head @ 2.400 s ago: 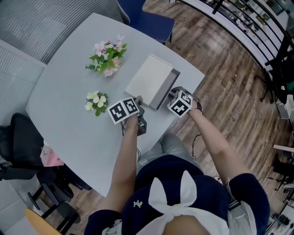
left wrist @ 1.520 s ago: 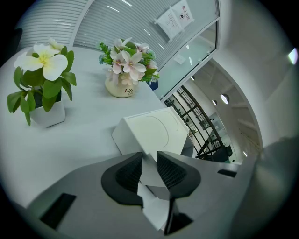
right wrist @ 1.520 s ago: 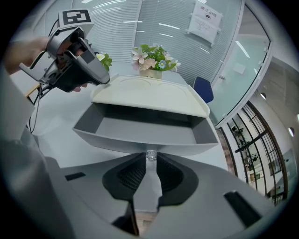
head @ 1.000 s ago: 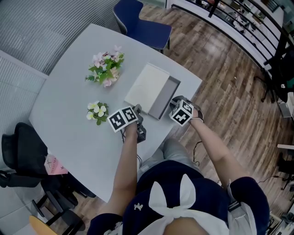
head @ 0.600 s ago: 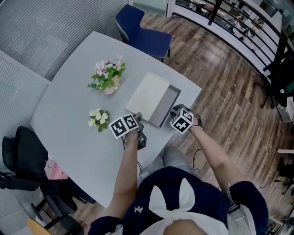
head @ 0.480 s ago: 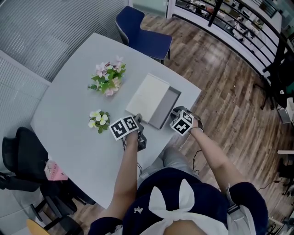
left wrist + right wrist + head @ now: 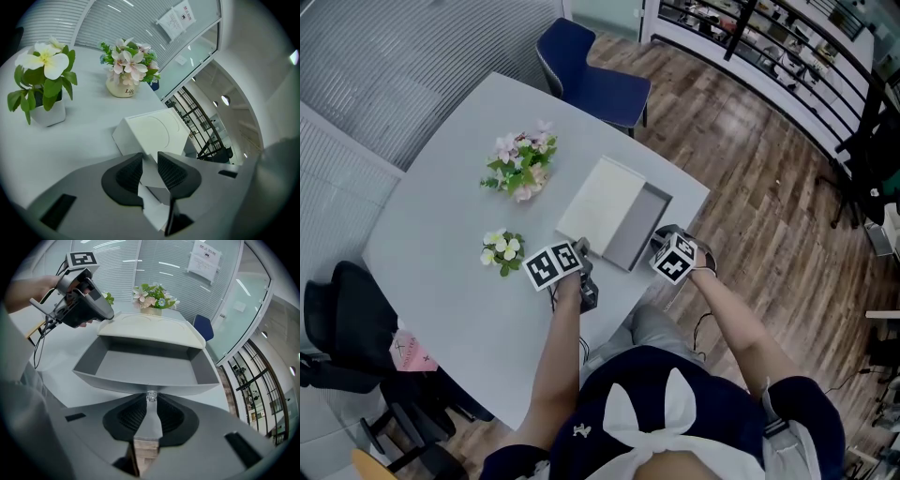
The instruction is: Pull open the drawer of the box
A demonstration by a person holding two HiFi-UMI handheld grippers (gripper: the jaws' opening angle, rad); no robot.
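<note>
A white box [image 7: 602,195] lies on the pale table [image 7: 441,216], and its grey drawer [image 7: 637,228] stands pulled out toward the table's near right edge. In the left gripper view my left gripper [image 7: 150,165] is shut on the box's near corner [image 7: 149,140]; in the head view the left gripper [image 7: 578,247] sits at the box's near end. My right gripper [image 7: 151,400] is shut on the small clear knob [image 7: 151,396] at the front of the empty drawer [image 7: 145,363]. In the head view the right gripper [image 7: 660,243] is at the drawer's front.
A pot of pink flowers [image 7: 520,157] stands behind the box and a small pot of white flowers [image 7: 500,249] to its left. A blue chair [image 7: 598,67] is beyond the table and a black chair [image 7: 337,319] to the left. The drawer's front is close to the table's edge.
The drawer looks drawn out slightly further than in the earliest frame. Both grippers keep their grips, and the head view has shifted a little.
</note>
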